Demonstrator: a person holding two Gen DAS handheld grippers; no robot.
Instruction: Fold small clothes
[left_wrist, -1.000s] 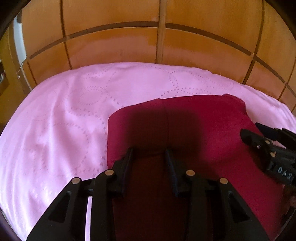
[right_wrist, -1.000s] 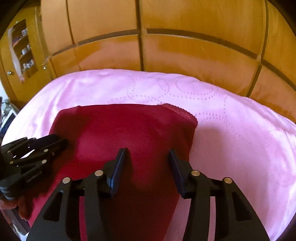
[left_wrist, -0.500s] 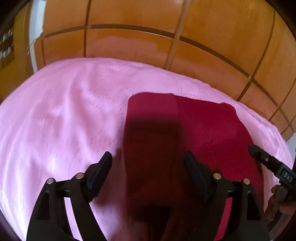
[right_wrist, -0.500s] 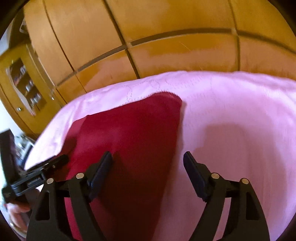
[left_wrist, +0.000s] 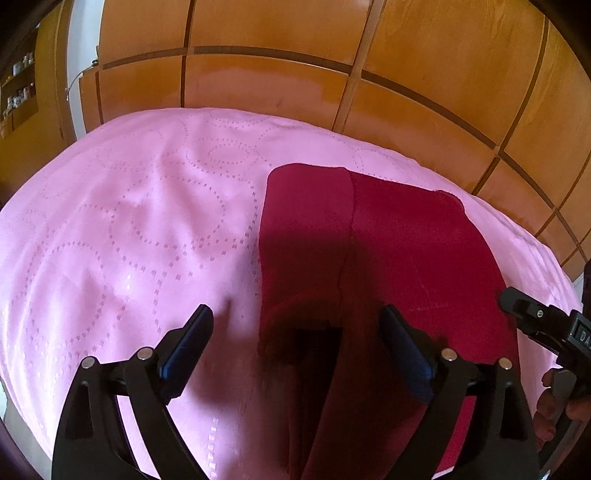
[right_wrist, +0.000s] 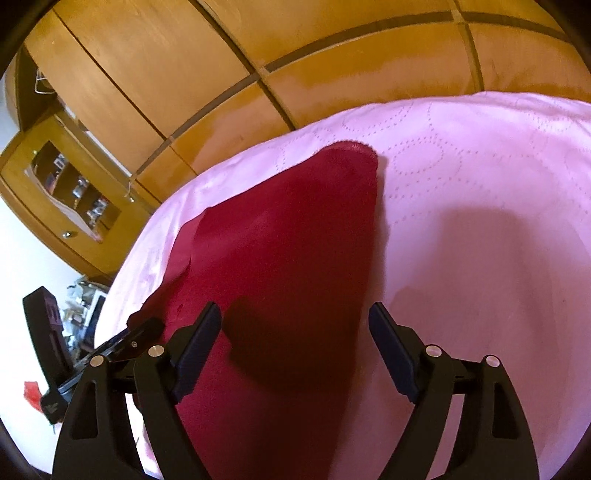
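Observation:
A dark red garment (left_wrist: 388, 258) lies flat on the pink bedspread (left_wrist: 129, 229), folded lengthwise with a seam down its middle. It also shows in the right wrist view (right_wrist: 288, 258). My left gripper (left_wrist: 295, 332) is open and empty, its jaws wide apart above the garment's near left edge. My right gripper (right_wrist: 295, 332) is open and empty above the garment's near right edge. The right gripper's tip shows at the right of the left wrist view (left_wrist: 535, 321). The left gripper's tip shows at the lower left of the right wrist view (right_wrist: 129, 339).
Orange wooden wardrobe panels (left_wrist: 277, 74) stand behind the bed. A wooden cabinet with a glass-fronted shelf (right_wrist: 70, 192) stands far left in the right wrist view. Clutter lies on the floor (right_wrist: 81, 295) beside the bed. The bedspread (right_wrist: 480, 221) stretches out on both sides of the garment.
Both grippers have opened wide and let go of the garment. Both have pulled back and apart, the left view swinging left, the right view swinging right.

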